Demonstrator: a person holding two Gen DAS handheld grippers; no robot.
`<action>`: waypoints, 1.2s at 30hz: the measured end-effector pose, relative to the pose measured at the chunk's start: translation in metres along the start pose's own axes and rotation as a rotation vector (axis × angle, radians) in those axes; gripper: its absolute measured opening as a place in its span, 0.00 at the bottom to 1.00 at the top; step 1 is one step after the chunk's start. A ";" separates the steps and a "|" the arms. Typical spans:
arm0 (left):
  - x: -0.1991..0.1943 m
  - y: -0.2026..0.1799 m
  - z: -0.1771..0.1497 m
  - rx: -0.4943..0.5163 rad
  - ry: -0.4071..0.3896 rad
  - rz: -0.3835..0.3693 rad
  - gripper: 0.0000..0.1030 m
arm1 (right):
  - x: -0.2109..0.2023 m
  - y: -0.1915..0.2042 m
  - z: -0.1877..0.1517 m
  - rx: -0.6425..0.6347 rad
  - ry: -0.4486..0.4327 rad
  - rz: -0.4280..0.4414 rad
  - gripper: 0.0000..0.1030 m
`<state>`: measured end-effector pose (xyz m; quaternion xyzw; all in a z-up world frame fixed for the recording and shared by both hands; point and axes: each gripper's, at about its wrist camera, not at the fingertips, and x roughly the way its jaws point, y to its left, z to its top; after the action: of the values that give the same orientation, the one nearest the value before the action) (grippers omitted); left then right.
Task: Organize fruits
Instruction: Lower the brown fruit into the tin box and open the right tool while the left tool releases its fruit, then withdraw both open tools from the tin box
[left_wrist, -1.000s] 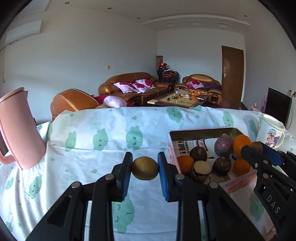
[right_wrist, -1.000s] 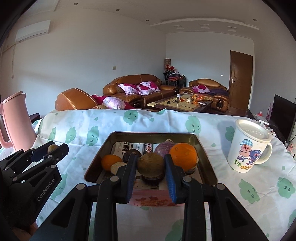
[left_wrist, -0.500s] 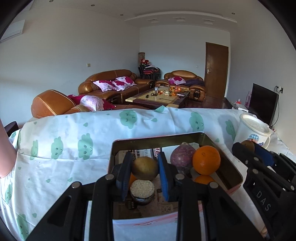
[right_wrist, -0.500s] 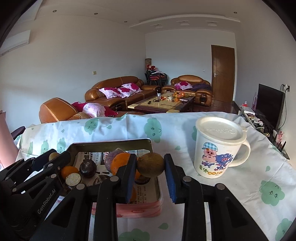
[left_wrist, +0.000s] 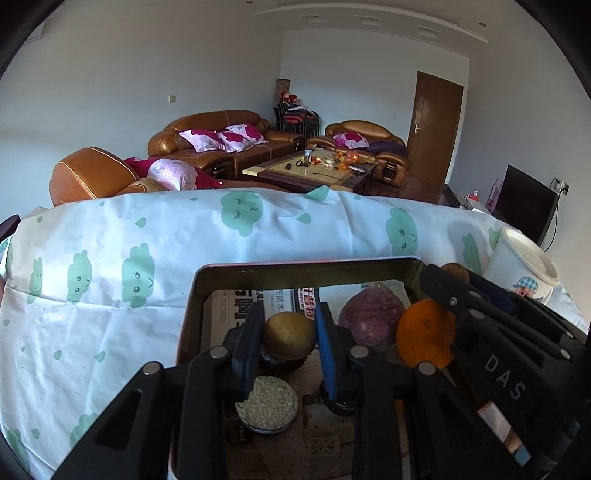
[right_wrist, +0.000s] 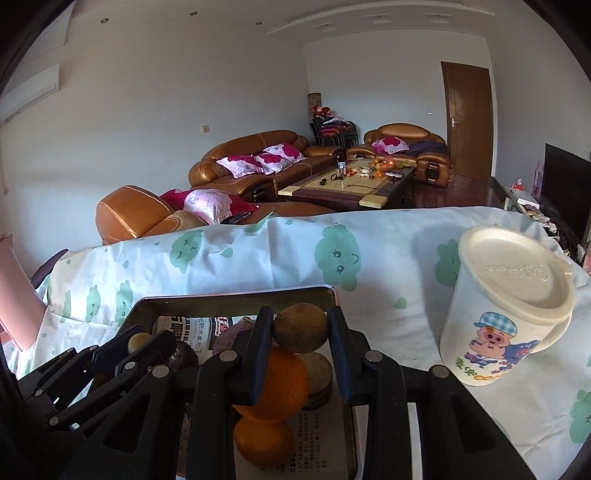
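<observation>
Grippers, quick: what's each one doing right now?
Left gripper: shut on a yellow-brown fruit, above the tin.
Right gripper: shut on a brown fruit, above the tin.

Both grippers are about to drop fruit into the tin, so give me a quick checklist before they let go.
1. Left gripper shut on its brown fruit: ok.
2. Right gripper shut on its own brown fruit: ok.
3. Left fruit over the tin: ok.
4. Right fruit inside the tin's right wall: ok, but close to it.
5. Free spot beneath the right fruit: not ok, an orange sits there.
6. Gap between the grippers: cannot tell.
</observation>
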<state>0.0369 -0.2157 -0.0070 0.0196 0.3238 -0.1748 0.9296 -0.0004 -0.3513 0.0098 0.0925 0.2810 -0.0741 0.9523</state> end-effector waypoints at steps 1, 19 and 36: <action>0.001 0.000 0.000 0.001 0.006 0.002 0.29 | 0.001 0.001 0.000 -0.006 0.003 0.016 0.32; -0.032 -0.007 -0.005 0.044 -0.137 0.148 1.00 | 0.003 0.013 0.004 -0.013 -0.008 0.181 0.67; -0.085 0.001 -0.031 0.076 -0.293 0.199 1.00 | -0.069 0.013 -0.028 -0.012 -0.278 -0.047 0.80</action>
<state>-0.0435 -0.1834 0.0203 0.0611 0.1744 -0.0949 0.9782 -0.0702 -0.3267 0.0266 0.0691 0.1487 -0.1069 0.9807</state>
